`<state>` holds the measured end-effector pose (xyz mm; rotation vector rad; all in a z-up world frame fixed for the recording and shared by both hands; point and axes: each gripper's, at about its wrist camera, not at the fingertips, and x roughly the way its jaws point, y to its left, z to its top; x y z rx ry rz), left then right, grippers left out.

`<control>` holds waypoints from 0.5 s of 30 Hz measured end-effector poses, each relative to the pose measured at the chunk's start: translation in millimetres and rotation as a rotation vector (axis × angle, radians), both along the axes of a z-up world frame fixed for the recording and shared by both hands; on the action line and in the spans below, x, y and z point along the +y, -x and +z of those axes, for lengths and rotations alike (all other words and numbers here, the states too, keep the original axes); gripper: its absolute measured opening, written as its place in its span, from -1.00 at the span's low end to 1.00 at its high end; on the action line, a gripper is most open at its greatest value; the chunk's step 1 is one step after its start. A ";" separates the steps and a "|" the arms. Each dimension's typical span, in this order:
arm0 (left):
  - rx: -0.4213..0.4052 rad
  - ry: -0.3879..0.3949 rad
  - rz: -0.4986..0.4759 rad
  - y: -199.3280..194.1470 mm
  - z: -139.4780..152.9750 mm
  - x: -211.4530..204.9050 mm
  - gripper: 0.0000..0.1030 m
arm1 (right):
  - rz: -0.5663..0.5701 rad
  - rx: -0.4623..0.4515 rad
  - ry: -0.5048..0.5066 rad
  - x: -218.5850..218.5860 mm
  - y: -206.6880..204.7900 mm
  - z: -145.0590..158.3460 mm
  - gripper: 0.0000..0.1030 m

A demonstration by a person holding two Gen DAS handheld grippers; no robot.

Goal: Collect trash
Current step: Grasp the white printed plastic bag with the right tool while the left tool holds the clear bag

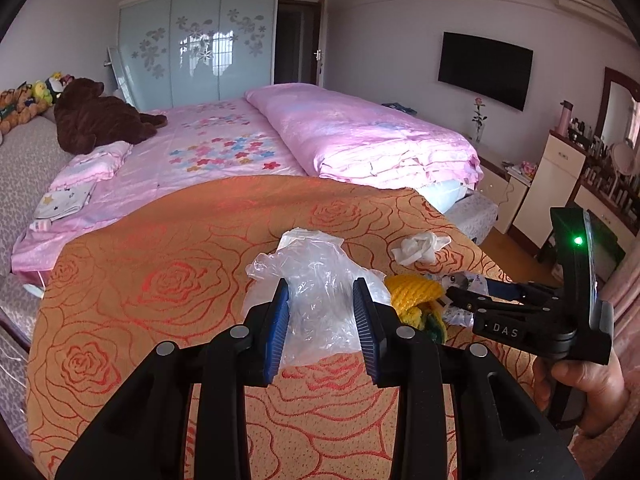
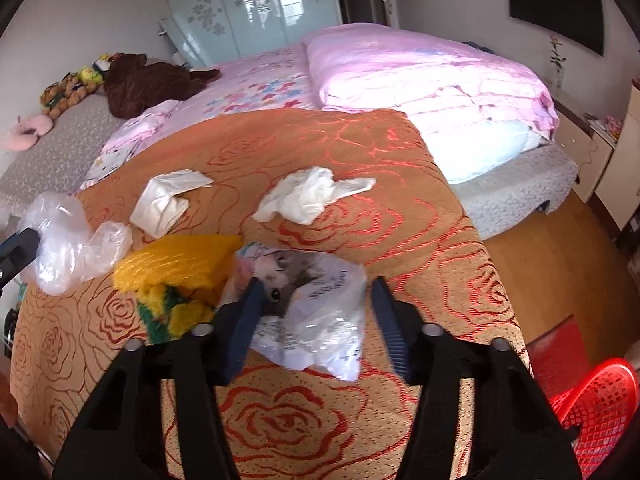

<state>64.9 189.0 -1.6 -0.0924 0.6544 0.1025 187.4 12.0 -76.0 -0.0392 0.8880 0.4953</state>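
Left wrist view: my left gripper [image 1: 322, 322] has its jaws closed narrow on the crumpled clear plastic bag [image 1: 320, 280], blue pads pressing both sides. Only here do I see the hand [image 1: 580, 388] holding the right gripper [image 1: 460, 294].

Right wrist view: the right gripper's jaws stand partly open, straddling a crumpled printed plastic wrapper [image 2: 316, 312] without pinching it. A yellow-and-green knitted piece [image 2: 180, 280] lies just beside it; two crumpled white tissues [image 2: 316, 194] lie farther back. Only this view shows the red mesh basket [image 2: 596, 408], cut off at lower right.

Everything sits on the orange rose-patterned cover [image 2: 280, 412]; its right edge drops to wooden floor [image 2: 532, 264].
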 end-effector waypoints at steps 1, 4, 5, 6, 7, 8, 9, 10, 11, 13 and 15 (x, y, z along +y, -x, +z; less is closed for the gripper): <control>-0.002 0.000 0.002 1.0 0.4 -0.2 -0.41 | 0.001 -0.012 0.014 1.1 2.4 1.1 -0.07; -0.008 0.005 0.005 2.9 3.1 0.5 -0.41 | 0.003 -0.019 0.012 -1.3 7.0 2.6 -0.16; -0.010 0.006 0.006 3.7 4.1 0.4 -0.41 | 0.001 -0.016 0.006 -3.0 8.2 3.0 -0.18; -0.015 0.007 0.009 5.4 6.0 1.0 -0.41 | 0.000 -0.015 0.000 -4.9 9.8 3.7 -0.20; -0.018 0.008 0.011 6.4 7.0 1.0 -0.41 | 0.000 -0.017 -0.003 -6.9 12.7 4.7 -0.22; -0.022 0.009 0.014 7.9 8.6 1.8 -0.41 | -0.001 -0.020 0.001 -8.1 14.9 5.2 -0.24; -0.025 0.009 0.017 9.5 9.7 2.7 -0.41 | -0.002 -0.024 0.004 -9.5 17.2 5.9 -0.25; -0.028 0.009 0.019 10.3 10.6 2.5 -0.41 | -0.005 -0.028 0.007 -11.5 20.7 6.8 -0.26; -0.033 0.010 0.022 12.4 12.2 3.0 -0.41 | -0.007 -0.030 0.007 -12.3 22.0 7.7 -0.27; -0.038 0.010 0.026 15.3 13.6 3.9 -0.41 | -0.020 -0.040 0.010 -16.9 27.1 9.8 -0.28; -0.040 0.006 0.029 18.3 14.5 3.6 -0.41 | -0.031 -0.046 0.007 -21.1 30.3 12.5 -0.31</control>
